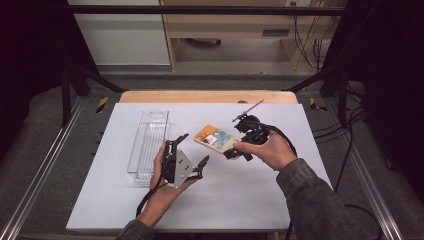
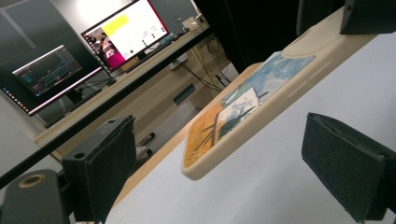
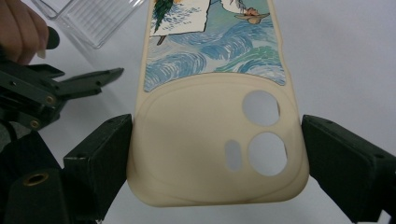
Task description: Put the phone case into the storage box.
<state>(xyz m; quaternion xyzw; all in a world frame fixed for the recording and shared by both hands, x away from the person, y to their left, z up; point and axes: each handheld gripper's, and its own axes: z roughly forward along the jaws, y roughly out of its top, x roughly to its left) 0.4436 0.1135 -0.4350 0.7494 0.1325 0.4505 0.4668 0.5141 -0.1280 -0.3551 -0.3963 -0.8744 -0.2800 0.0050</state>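
Between the right gripper (image 3: 215,154) jaws, clamped, a matte cream phone case (image 3: 210,154) with round cutouts; left gripper (image 1: 190,150) jaws apart.

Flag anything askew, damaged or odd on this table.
Nothing looks damaged or spilled. The phone case sits tilted off the white table, clamped at its camera end by the right gripper; the clear plastic box lies flat.
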